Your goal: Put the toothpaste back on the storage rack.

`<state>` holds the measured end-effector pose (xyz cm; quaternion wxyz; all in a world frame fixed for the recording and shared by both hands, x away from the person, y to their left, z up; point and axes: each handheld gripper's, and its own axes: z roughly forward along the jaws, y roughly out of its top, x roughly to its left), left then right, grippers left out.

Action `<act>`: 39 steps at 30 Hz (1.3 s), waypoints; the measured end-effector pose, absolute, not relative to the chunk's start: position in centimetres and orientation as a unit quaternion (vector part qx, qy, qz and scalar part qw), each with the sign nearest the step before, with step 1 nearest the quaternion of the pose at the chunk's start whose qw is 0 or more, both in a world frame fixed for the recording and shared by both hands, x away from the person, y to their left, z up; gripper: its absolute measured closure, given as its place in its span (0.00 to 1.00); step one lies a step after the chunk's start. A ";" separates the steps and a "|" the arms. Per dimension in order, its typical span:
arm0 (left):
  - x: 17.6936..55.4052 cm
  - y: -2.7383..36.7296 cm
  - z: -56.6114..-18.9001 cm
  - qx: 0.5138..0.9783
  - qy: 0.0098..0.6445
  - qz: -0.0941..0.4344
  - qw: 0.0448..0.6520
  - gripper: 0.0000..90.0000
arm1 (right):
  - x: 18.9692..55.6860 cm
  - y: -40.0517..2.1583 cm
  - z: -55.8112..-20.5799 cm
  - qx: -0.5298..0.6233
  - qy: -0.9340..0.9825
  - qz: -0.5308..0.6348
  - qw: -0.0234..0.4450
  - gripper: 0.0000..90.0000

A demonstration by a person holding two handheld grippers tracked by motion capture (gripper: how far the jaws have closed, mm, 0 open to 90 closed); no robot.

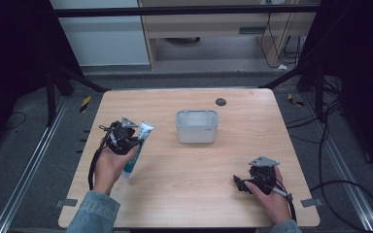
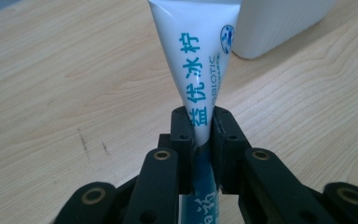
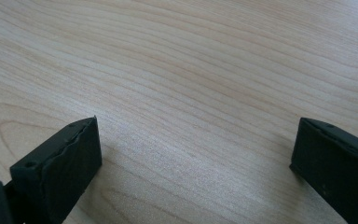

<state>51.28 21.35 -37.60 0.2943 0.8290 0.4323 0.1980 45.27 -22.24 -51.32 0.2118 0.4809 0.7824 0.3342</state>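
Left claw (image 2: 201,128) pinching toothpaste tube (image 2: 196,65) tight; white tub (image 1: 197,126) at 2 o'clock. Right claw (image 3: 193,158) wide, empty. Could slip & drop if squeeze loosens.

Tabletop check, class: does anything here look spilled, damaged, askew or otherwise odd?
Nothing stands out. The toothpaste tube is clamped intact in the left claw, the grey bin stands upright, and the table shows no spills.

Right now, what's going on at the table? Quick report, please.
Left gripper shut on the tube, holding it above the table. Right gripper open, empty, low over bare wood. White tub mid-table, nothing between tube and tub.
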 end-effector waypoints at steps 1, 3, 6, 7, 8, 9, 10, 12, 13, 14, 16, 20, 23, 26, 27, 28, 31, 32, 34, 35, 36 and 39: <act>51.3 21.4 -37.6 0.829 0.432 0.198 0.294 0.89 | 45.3 -22.2 -51.3 0.481 0.782 0.334 0.212 0.02; 51.3 21.8 -37.0 0.825 0.434 0.200 0.301 0.89 | 45.3 -22.3 -51.3 0.479 0.783 0.333 0.214 0.02; 51.3 22.0 -36.5 0.819 0.439 0.211 0.304 0.89 | 45.3 -22.2 -51.3 0.481 0.782 0.334 0.212 0.02; 51.3 22.1 -36.4 0.818 0.439 0.210 0.306 0.89 | 45.2 -22.2 -51.3 0.484 0.781 0.336 0.208 0.02; 51.3 22.1 -36.4 0.818 0.439 0.210 0.306 0.89 | 45.2 -22.2 -51.3 0.484 0.781 0.336 0.208 0.02; 51.4 22.2 -36.1 0.817 0.439 0.207 0.312 0.89 | 45.3 -22.2 -51.3 0.481 0.782 0.334 0.212 0.02; 51.4 22.2 -36.0 0.816 0.440 0.208 0.313 0.89 | 45.3 -22.2 -51.3 0.481 0.782 0.334 0.212 0.02; 51.5 22.1 -35.8 0.818 0.439 0.207 0.310 0.89 | 45.3 -22.3 -51.3 0.480 0.783 0.334 0.213 0.02; 51.5 22.0 -35.6 0.818 0.437 0.209 0.310 0.89 | 45.3 -22.2 -51.3 0.481 0.782 0.334 0.212 0.02; 51.5 22.0 -35.5 0.819 0.435 0.211 0.310 0.89 | 45.3 -22.2 -51.3 0.482 0.782 0.334 0.211 0.02; 51.5 21.8 -35.2 0.817 0.434 0.214 0.313 0.89 | 45.2 -22.2 -51.3 0.483 0.782 0.335 0.209 0.02; 51.5 21.5 -34.4 0.819 0.428 0.215 0.316 0.89 | 45.3 -22.2 -51.3 0.481 0.783 0.334 0.212 0.02; 51.6 21.1 -34.1 0.821 0.423 0.215 0.317 0.89 | 45.3 -22.2 -51.3 0.480 0.783 0.335 0.210 0.01; 51.7 20.8 -33.9 0.820 0.422 0.215 0.321 0.89 | 45.3 -22.2 -51.3 0.479 0.784 0.335 0.209 0.01; 51.7 20.7 -33.8 0.820 0.421 0.217 0.321 0.89 | 45.3 -22.3 -51.3 0.479 0.784 0.335 0.209 0.01; 51.7 20.7 -33.7 0.821 0.420 0.217 0.321 0.89 | 45.3 -22.2 -51.3 0.479 0.784 0.335 0.209 0.01; 51.7 20.5 -33.6 0.819 0.421 0.217 0.324 0.89 | 45.3 -22.2 -51.3 0.479 0.784 0.335 0.209 0.01; 51.7 20.4 -33.4 0.819 0.419 0.218 0.325 0.90 | 45.3 -22.2 -51.3 0.479 0.784 0.335 0.209 0.01; 51.7 20.3 -33.3 0.820 0.417 0.217 0.326 0.90 | 45.3 -22.2 -51.3 0.480 0.784 0.334 0.209 0.01; 51.7 20.3 -33.3 0.820 0.417 0.217 0.326 0.90 | 45.3 -22.2 -51.3 0.482 0.783 0.335 0.207 0.01; 51.7 20.3 -33.2 0.818 0.418 0.218 0.330 0.90 | 45.3 -22.2 -51.3 0.482 0.783 0.335 0.207 0.01; 51.7 20.2 -33.0 0.816 0.417 0.219 0.335 0.90 | 45.3 -22.2 -51.3 0.482 0.783 0.335 0.206 0.01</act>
